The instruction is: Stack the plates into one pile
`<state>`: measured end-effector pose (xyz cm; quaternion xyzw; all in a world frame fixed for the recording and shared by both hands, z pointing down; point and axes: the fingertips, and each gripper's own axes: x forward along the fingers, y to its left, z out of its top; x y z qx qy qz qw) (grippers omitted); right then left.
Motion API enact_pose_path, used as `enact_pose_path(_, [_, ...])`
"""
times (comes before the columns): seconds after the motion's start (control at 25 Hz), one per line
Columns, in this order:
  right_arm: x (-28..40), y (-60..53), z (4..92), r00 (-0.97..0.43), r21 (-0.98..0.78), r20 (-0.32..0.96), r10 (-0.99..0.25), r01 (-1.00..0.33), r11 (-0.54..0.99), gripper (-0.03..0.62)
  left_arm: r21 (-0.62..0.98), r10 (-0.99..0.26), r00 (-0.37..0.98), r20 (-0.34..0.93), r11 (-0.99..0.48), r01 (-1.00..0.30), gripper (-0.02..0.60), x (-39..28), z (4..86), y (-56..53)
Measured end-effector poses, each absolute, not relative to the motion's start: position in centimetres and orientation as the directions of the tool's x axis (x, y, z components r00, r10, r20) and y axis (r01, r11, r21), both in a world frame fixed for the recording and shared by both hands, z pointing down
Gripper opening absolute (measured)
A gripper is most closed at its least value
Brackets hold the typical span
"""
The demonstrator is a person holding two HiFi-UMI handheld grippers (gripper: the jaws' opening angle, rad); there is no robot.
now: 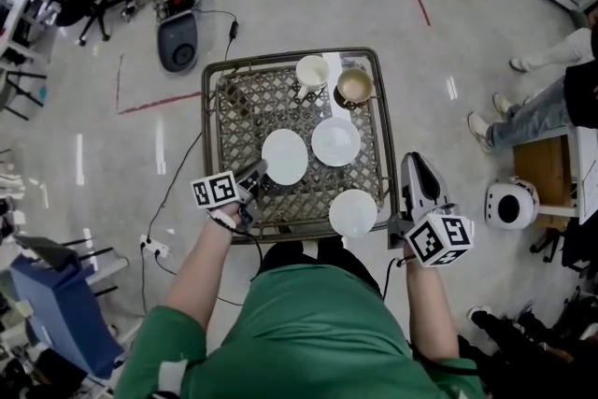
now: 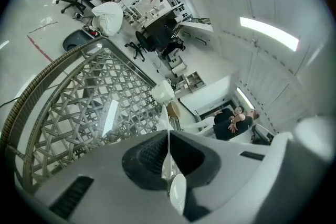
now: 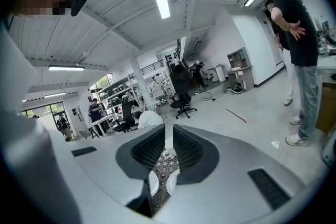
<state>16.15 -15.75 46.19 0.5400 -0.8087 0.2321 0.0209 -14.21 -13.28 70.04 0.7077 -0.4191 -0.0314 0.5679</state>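
The left gripper (image 1: 259, 170) has its fingers clenched on the rim of one white plate (image 1: 285, 156) over the wicker worktop (image 1: 211, 121), probably to carry it onto the neighbouring plate (image 1: 335, 141) just beside it, while the right gripper (image 1: 416, 162), fingers slightly parted and empty, hangs beyond the right edge, leaving that path open.
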Motion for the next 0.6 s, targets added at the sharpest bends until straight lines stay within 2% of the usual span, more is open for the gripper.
enact_pose_path(0.6, [20.2, -16.7, 47.5, -0.361, -0.364, 0.311, -0.879, -0.900, 0.241, 0.063, 0.849, -0.562, 0.713, 0.420, -0.035, -0.528, 0.031, -7.4, 71.4, -17.4])
